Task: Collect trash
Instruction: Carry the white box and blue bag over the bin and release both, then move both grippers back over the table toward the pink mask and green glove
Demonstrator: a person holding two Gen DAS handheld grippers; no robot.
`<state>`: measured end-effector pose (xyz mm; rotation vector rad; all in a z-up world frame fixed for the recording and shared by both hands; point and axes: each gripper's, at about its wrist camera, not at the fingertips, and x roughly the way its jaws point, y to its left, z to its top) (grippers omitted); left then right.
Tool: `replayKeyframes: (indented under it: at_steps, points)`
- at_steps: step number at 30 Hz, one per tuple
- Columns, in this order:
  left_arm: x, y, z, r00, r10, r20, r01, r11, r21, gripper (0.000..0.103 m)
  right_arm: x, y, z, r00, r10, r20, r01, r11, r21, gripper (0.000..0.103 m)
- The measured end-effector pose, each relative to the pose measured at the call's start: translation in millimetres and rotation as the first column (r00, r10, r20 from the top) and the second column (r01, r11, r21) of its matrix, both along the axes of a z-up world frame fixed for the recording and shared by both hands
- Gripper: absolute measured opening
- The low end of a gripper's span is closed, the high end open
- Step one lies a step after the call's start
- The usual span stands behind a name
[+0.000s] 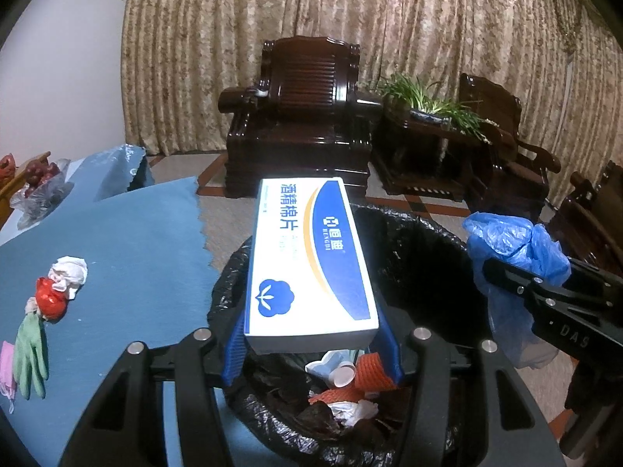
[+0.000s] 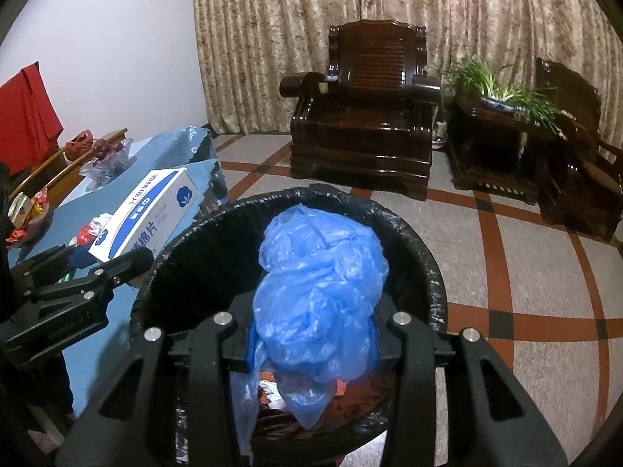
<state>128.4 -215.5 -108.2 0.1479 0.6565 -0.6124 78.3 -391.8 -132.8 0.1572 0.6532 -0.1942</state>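
Both loads hang over the black-lined round trash bin: left gripper clamped on a white-and-blue cardboard box, right gripper on crumpled blue plastic. Next I release both; more scraps wait on the blue-covered bench.

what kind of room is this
Most likely a home living room: a carved dark wooden armchair, long patterned curtains and a potted plant on a side table.

Dim indoor light, glare on armchair, fisheye warp w/ dark corners.
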Motion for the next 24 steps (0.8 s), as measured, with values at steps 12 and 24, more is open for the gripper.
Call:
replayKeyframes:
  at_steps: [12, 24]
  points:
    - [12.7, -3.1, -7.4, 0.998, -0.028, -0.055, 0.027, 0.999, -0.022, 0.072, 6.0, 0.4, -15.3, 0.999, -0.042, -0.033, 0.04, 0.998, -0.04, 0.072]
    - [13.3, 36.6, 10.9, 0.999, 0.042, -0.014, -0.042, 0.997, -0.059, 0.088, 3.1, 12.5, -9.0, 0.999, -0.042, -0.014, 0.041, 0.998, -0.044, 0.096]
